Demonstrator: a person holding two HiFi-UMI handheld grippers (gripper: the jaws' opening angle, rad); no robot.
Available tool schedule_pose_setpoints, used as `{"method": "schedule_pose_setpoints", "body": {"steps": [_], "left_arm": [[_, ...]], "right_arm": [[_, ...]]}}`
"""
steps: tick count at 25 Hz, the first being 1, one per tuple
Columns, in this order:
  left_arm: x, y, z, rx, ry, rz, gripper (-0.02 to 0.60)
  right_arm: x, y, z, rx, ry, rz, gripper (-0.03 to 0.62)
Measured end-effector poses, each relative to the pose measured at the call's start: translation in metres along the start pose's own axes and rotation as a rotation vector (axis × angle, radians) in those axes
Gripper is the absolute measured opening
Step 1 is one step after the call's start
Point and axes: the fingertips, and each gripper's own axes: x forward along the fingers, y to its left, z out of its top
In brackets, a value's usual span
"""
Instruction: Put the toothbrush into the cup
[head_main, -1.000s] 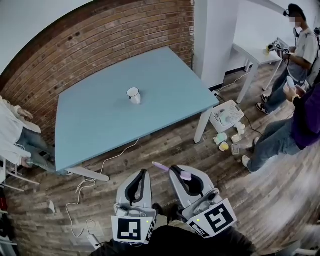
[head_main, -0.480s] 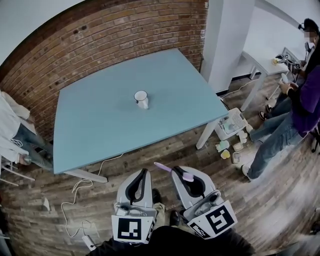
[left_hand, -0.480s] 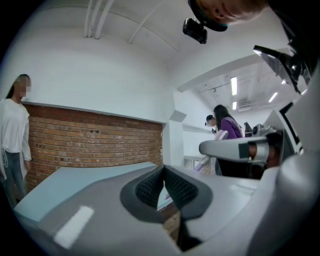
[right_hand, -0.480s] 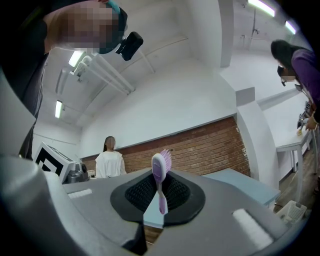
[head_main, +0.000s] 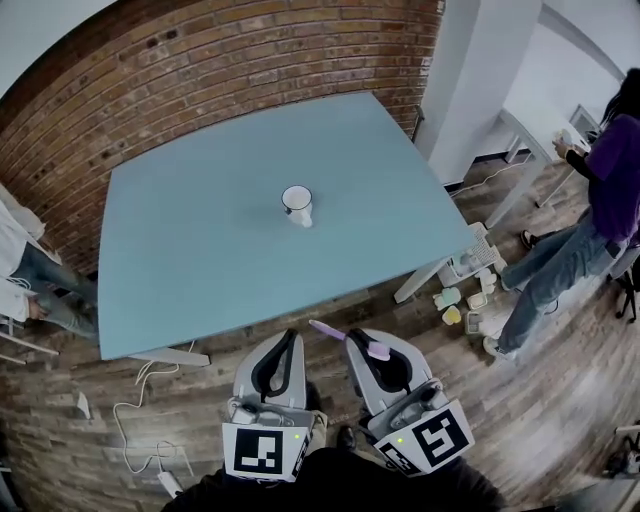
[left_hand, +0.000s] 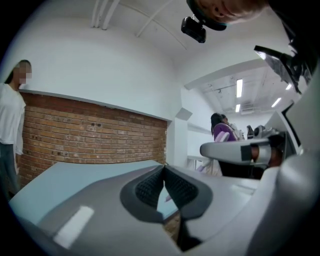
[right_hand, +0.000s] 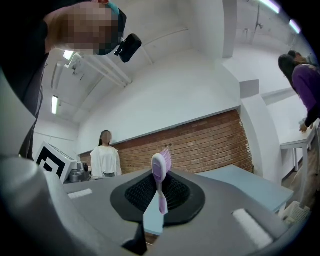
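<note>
A white cup (head_main: 297, 205) stands upright near the middle of the light blue table (head_main: 200, 250). Both grippers are held side by side over the wooden floor, just short of the table's near edge. My right gripper (head_main: 352, 340) is shut on a pink-and-purple toothbrush (head_main: 378, 351), which lies crosswise in its jaws with the handle poking left. In the right gripper view the toothbrush (right_hand: 160, 175) stands with its bristled head up between the dark pads (right_hand: 175, 192). My left gripper (head_main: 288, 342) is shut with nothing in it; its pads (left_hand: 150, 186) meet at the tip.
A brick wall (head_main: 200, 70) runs behind the table. A white basket (head_main: 478, 255) and small containers (head_main: 450, 305) sit on the floor at the table's right leg. A person in purple (head_main: 590, 210) stands at the right, another person (head_main: 25, 270) at the left. Cables (head_main: 140, 400) lie on the floor.
Both grippers have moved toward the table together, so its near edge and the cup now appear closer. The toothbrush stays in the right gripper.
</note>
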Motion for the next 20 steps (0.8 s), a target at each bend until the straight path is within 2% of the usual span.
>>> {"method": "schedule_pose_setpoints", "body": {"steps": [8,12,20], "left_arm": [[0.031,0.049,0.004,-0.044,-0.004,0.01,0.008],[0.042,0.074,0.013,-0.038,-0.036,0.018,0.008],[0.059,0.096,0.034,-0.067,-0.061,-0.007,0.008]], "right_arm": [[0.059,-0.001,0.001,-0.026,0.017,0.015,0.02],[0.086,0.004,0.009,-0.052,0.015,0.026,0.021],[0.116,0.004,0.03,-0.102,-0.001,0.014,0.021]]}}
